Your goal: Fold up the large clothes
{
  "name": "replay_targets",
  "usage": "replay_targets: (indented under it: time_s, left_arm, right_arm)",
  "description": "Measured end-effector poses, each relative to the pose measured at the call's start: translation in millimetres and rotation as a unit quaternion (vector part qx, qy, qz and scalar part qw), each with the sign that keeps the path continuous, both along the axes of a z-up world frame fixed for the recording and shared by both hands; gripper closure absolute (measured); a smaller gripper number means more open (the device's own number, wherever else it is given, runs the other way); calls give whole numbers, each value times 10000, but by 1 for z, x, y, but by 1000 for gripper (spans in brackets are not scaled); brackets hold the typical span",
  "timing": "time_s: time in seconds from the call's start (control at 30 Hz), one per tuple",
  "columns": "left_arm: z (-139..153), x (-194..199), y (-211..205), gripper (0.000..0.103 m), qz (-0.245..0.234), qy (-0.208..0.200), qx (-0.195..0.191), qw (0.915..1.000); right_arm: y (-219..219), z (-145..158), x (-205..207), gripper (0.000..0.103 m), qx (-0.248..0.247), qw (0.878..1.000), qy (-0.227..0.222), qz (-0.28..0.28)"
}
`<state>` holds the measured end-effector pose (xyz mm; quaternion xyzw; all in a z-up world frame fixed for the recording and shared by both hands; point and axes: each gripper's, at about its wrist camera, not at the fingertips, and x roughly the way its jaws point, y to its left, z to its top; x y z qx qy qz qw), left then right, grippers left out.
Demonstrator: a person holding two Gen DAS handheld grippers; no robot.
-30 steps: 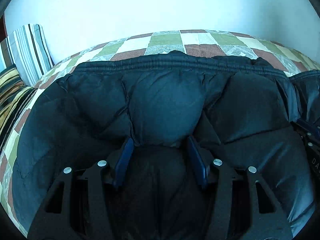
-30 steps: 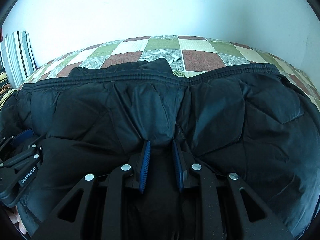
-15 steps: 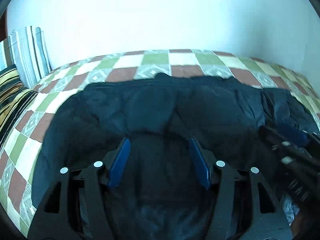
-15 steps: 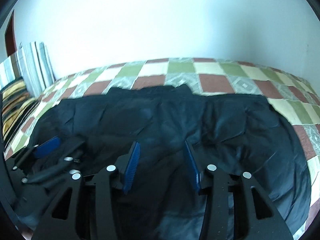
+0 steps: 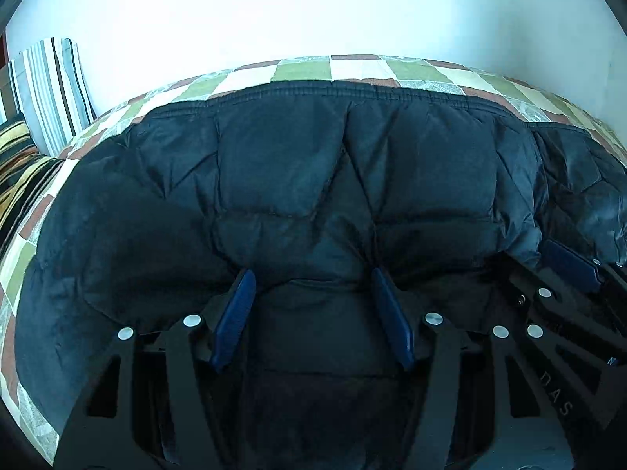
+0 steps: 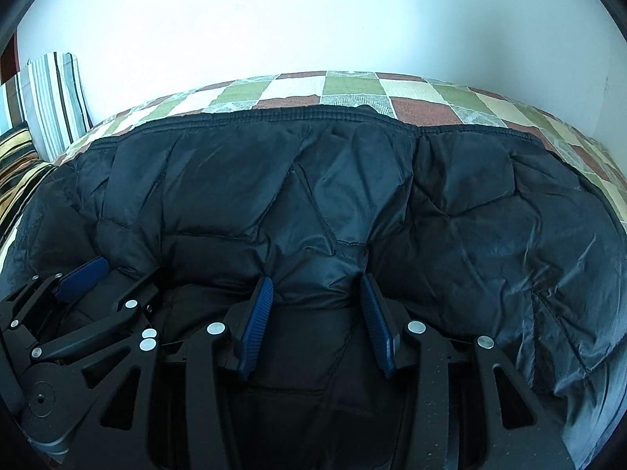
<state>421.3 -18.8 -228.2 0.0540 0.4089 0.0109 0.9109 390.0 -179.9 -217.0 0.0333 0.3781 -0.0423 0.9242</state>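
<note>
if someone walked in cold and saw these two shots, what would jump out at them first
The big black quilted jacket fills nearly the whole frame in both views, spread over a checkered green, brown and cream bedspread. Next come the blue-padded jaws: the left gripper and the right gripper sit side by side, each with puffy fabric bunched between its pads. A striped pillow leans against the white wall at far left.

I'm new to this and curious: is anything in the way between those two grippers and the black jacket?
Nothing visible. The left gripper and right gripper each already have the jacket bunched between their fingers.
</note>
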Motion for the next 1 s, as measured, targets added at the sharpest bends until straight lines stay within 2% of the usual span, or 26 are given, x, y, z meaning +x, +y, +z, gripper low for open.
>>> replay_targets:
  time_s: [0.07,0.17,0.2,0.3,0.4,0.53,0.6,0.77,1.0]
  left_arm:
    - [8,-2,1,41,-5,-50,-20,10000]
    - [23,-10,6,41,-29,-68,-87,9999]
    - [27,-14,9,40,-11,-71,-151,9999]
    - [41,-31,31,30,58,-91,-440,9990]
    - [51,-52,59,26,270,-252,-505,9980]
    - [54,-80,104,22,567,-236,-472,9970]
    - [51,-95,129,17,934,-220,-273,9950]
    - [38,-121,170,17,1337,-80,-133,9909]
    - [32,-127,201,17,1477,123,-538,9875]
  right_arm:
    - [0,7,-3,56,23,10000,-71,-15]
    - [-1,23,-15,48,93,9999,-139,-31]
    - [-1,26,-20,43,122,9998,-172,-37]
    - [-8,47,-46,35,107,9990,-424,-51]
    - [-26,63,-74,27,93,9979,-620,-177]
    - [-67,72,-108,26,150,9961,-659,-562]
    - [-90,72,-123,26,156,9947,-631,-800]
    - [-139,57,-158,25,135,9900,-389,-1349]
    - [-159,44,-163,25,426,9879,-245,-1469]
